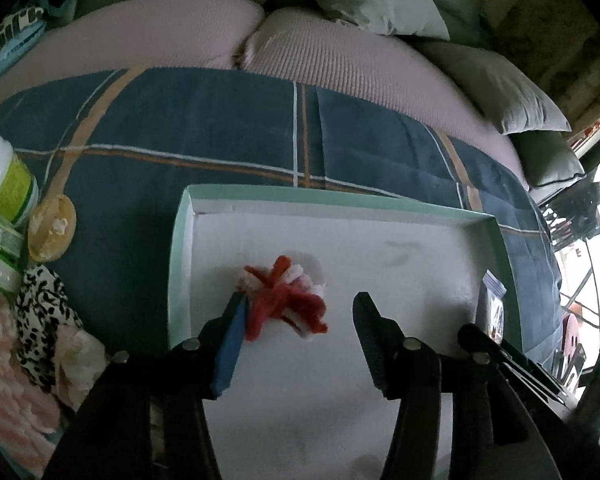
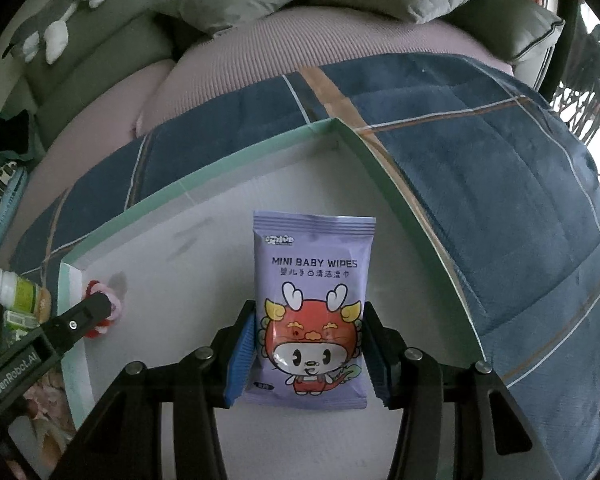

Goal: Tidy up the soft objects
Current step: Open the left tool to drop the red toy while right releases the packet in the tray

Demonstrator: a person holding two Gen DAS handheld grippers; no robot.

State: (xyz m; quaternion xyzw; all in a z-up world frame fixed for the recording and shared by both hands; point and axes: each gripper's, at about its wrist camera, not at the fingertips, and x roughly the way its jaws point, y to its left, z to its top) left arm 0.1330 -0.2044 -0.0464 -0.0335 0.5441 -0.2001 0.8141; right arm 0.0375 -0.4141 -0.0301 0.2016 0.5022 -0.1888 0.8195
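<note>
In the white tray [image 1: 500,240], the red-and-white pipe-cleaner toy [image 1: 286,300] lies against the left gripper's [image 1: 300,312] left finger, jaws apart. The right gripper [image 2: 309,344] clasps the baby wipes pack [image 2: 312,304].

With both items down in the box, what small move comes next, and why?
Probably open the right gripper and lift away: the wipes pack lies on the box floor between its pads. The left gripper stands open beside the red-and-white yarn toy.

The box [image 1: 380,200] is mint green outside, white inside, on a navy blanket [image 1: 180,128] with orange and white stripes. The wipes pack [image 2: 311,272] is lilac with a red cartoon dragon; the fuzzy ornament [image 1: 284,300] looks red and white.
</note>
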